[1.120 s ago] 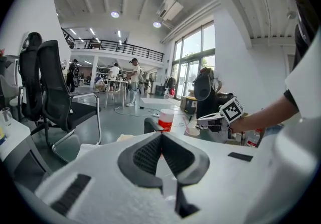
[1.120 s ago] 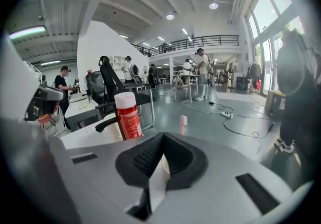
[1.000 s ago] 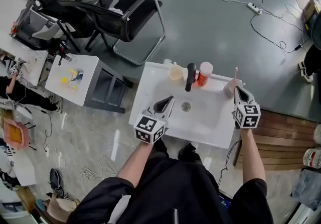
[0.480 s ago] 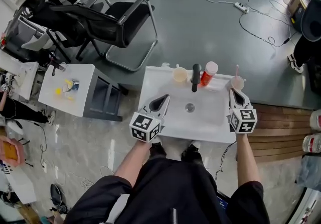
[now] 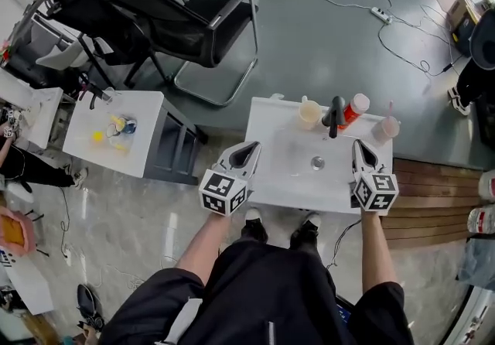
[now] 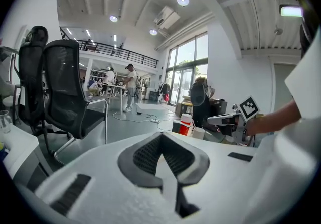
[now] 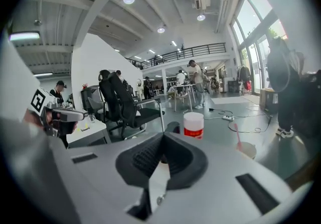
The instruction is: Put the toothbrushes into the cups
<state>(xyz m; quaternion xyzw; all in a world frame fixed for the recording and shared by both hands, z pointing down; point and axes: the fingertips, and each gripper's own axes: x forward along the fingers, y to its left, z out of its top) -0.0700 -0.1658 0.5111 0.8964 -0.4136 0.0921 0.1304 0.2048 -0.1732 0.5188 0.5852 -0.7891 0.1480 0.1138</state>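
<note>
Left gripper and right gripper, both over the near part of the white washbasin. In the left gripper view the jaws of the left gripper meet at their tips with nothing between them. In the right gripper view the right gripper is likewise closed and empty.

Ahead of the right gripper and slightly to its right, near but not touching, stands the pink cup, with a pink toothbrush upright inside it. The same cup and brush show low and right of the jaws in the right gripper view.

Ahead and to the left of that gripper are the black faucet and a red bottle with a white cap.

Ahead of the left gripper and well to its right, at the far rim, is the pale yellow cup. A small pale stub seems to rise from it; it is too small to tell whether this is a toothbrush.

Progress, as a judgement: one brush is plainly placed, no loose toothbrush lies on the basin, and neither gripper carries one. The task looks finished or nearly so. Only the content of the yellow cup remains unconfirmed.
</note>
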